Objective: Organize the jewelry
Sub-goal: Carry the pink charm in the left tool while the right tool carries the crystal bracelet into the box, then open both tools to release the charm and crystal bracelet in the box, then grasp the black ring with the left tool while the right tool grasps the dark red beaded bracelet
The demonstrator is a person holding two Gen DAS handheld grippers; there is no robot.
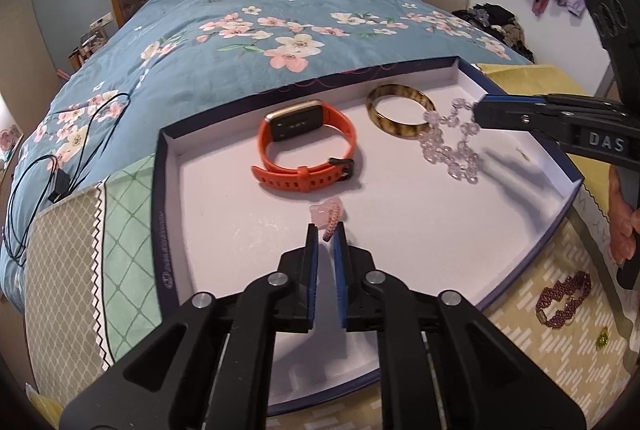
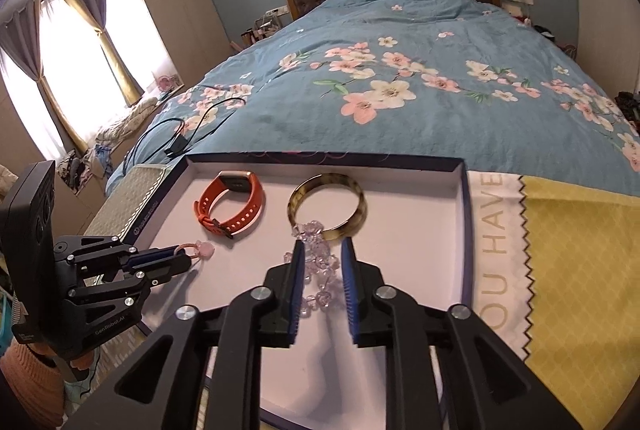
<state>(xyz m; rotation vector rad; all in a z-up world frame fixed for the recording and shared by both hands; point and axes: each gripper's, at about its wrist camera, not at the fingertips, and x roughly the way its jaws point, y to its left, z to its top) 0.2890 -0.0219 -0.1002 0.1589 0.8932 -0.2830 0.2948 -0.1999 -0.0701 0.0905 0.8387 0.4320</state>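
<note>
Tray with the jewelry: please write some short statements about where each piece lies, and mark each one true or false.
1. The orange watch lies inside the tray. True.
2. The brown bangle lies on the yellow cloth. False: it lies inside the tray, beside the orange watch.
3. The purple bracelet lies outside the tray. True.
4. The clear bead bracelet lies far from the brown bangle. False: its beads reach the bangle's near rim.

left gripper (image 1: 325, 230) fingers (image 1: 311, 254) flank a pink cord charm (image 1: 329, 217) in the tray (image 1: 400, 250).
</note>
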